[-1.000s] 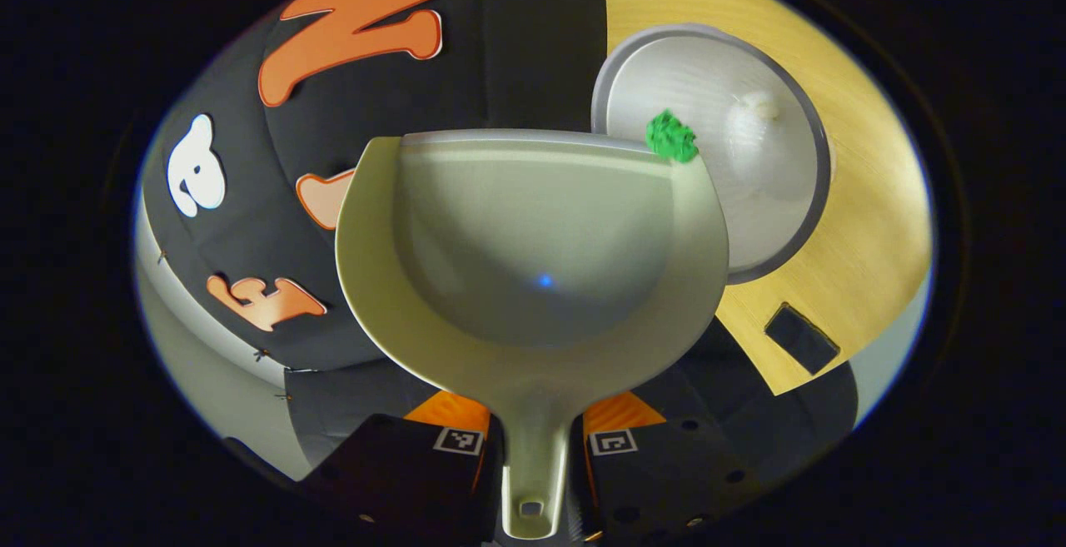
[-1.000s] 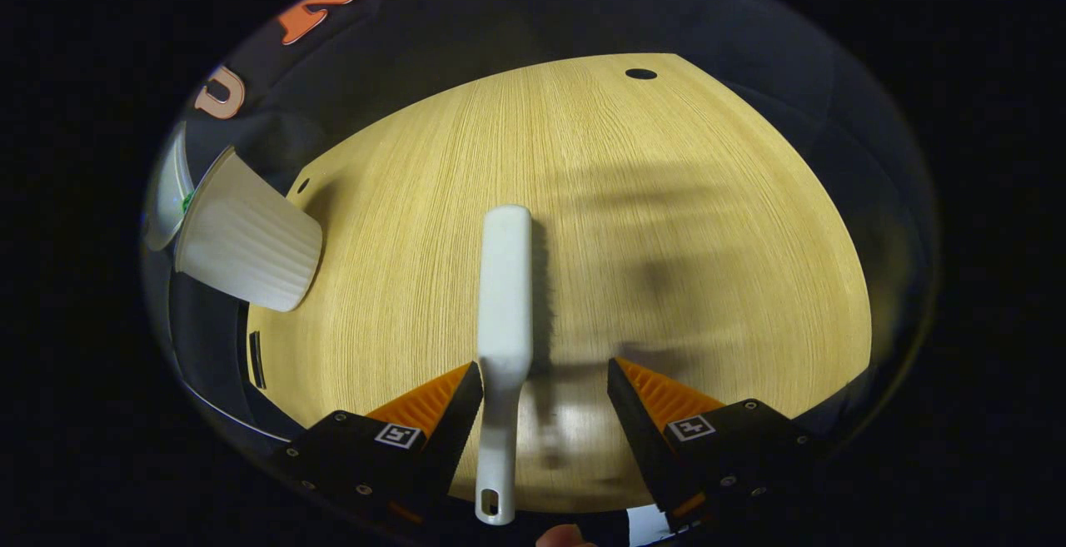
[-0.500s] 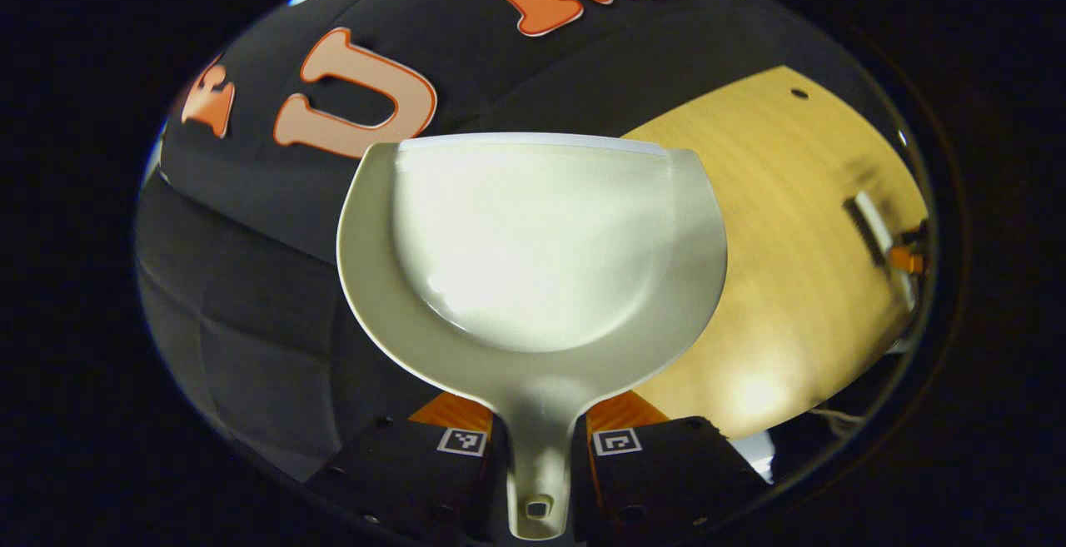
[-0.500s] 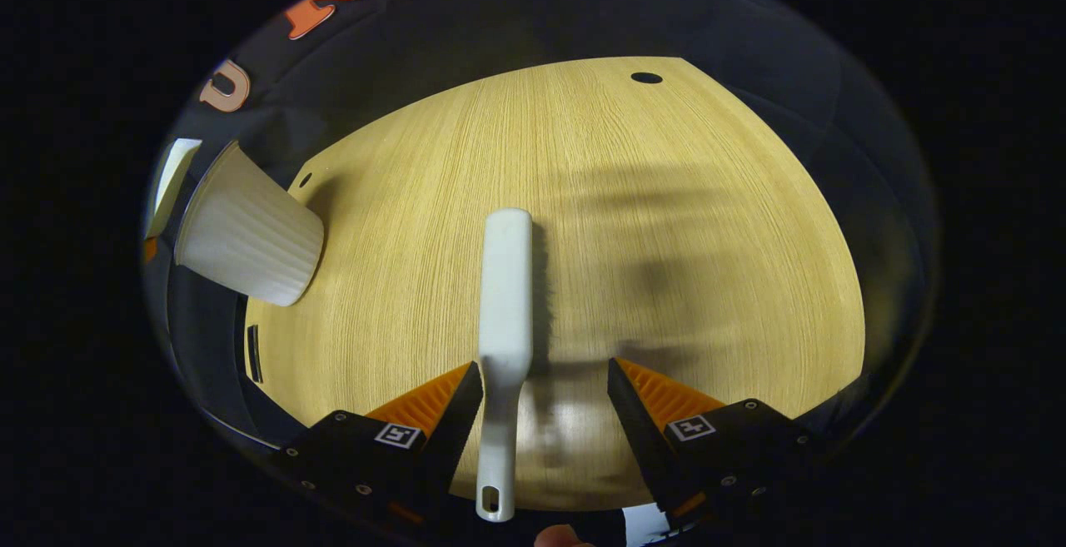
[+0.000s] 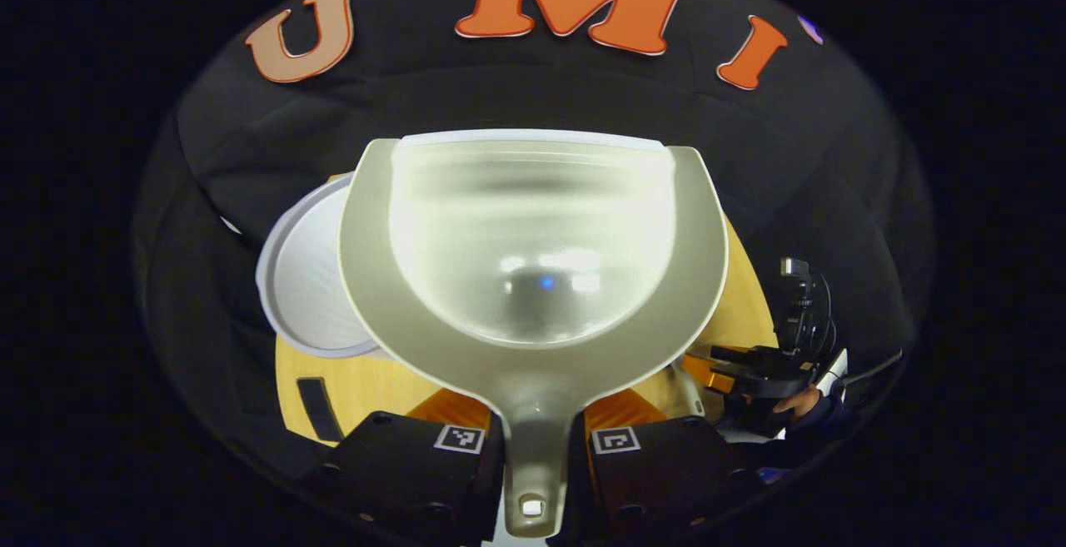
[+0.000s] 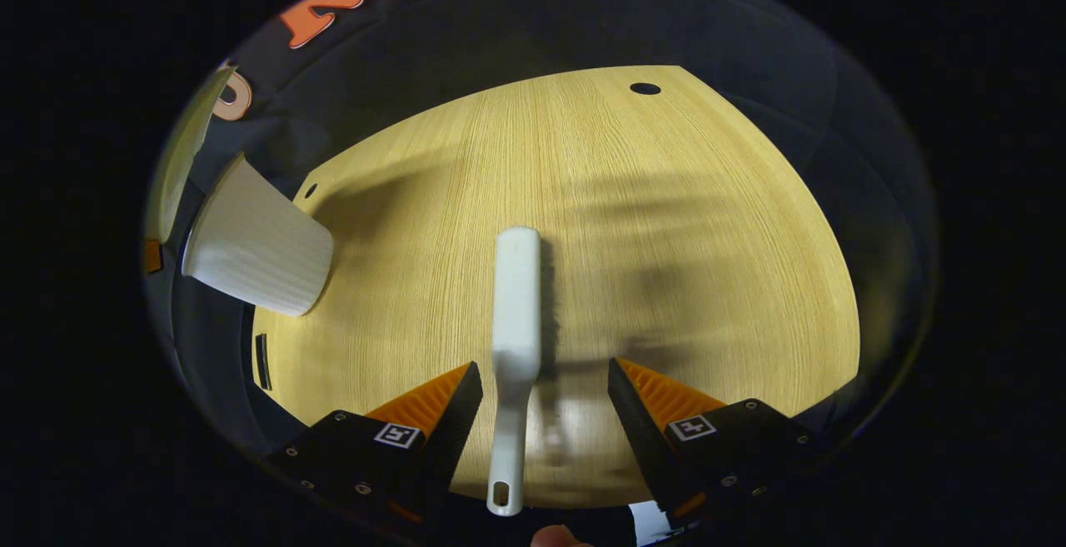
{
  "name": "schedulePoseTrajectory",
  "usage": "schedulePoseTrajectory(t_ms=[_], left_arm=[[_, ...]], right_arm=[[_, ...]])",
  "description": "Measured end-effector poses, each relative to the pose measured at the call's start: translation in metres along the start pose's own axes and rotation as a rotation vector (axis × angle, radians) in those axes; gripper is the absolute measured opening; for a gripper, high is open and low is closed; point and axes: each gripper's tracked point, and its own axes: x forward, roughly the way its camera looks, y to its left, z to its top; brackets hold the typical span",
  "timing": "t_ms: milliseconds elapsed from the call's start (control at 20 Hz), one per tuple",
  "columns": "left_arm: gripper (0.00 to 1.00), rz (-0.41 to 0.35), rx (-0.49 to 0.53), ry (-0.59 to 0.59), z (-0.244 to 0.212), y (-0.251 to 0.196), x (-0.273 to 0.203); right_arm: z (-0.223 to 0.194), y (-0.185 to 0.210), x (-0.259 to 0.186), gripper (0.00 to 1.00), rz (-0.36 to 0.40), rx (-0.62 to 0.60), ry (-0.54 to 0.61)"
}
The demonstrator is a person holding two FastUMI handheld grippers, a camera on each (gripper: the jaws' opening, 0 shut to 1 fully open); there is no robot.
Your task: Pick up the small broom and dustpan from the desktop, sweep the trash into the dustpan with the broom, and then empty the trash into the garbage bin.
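Left gripper (image 5: 535,439) clamps the dustpan (image 5: 533,256) handle, mouth pointing away; right gripper (image 6: 545,393) gapes around the broom (image 6: 515,339), lengthwise between its fingers.

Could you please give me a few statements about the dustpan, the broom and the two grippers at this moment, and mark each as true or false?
1. The left gripper is shut on the handle of the dustpan. True.
2. Green trash lies in the dustpan's scoop. False: the scoop looks empty.
3. The right gripper is clamped on the broom. False: its jaws stand open, and the broom lies on the desktop between them.
4. The white garbage bin stands near the desktop's edge in the right gripper view. True.
5. The broom's handle end has a hanging hole. True.
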Motion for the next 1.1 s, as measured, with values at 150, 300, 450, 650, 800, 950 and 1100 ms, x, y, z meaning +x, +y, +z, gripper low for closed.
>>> schedulePoseTrajectory(t_ms=[150, 300, 450, 650, 800, 950, 1100], left_arm=[[0.32, 0.034, 0.023, 0.019, -0.016, -0.021, 0.03], [0.32, 0.069, 0.033, 0.059, -0.039, -0.02, 0.045], [0.33, 0.053, 0.011, 0.127, -0.073, -0.036, 0.084], [0.32, 0.07, -0.024, 0.219, -0.111, -0.033, 0.136], [0.33, 0.089, -0.044, 0.262, -0.126, -0.028, 0.161], [0.33, 0.088, -0.064, 0.304, -0.135, -0.028, 0.184], [0.33, 0.089, -0.065, 0.354, -0.145, -0.026, 0.201]], right_arm=[[-0.003, 0.0, 0.001, 0.92, -0.013, -0.007, 0.001], [-0.005, 0.001, 0.002, 0.92, -0.025, -0.019, 0.006], [-0.006, 0.003, 0.004, 0.92, -0.022, -0.028, 0.011], [-0.009, 0.007, 0.005, 0.92, -0.028, -0.047, 0.018], [-0.01, 0.008, 0.006, 0.92, -0.032, -0.062, 0.024], [-0.012, 0.009, 0.008, 0.92, -0.036, -0.069, 0.031], [-0.015, 0.01, 0.011, 0.92, -0.038, -0.077, 0.038]])
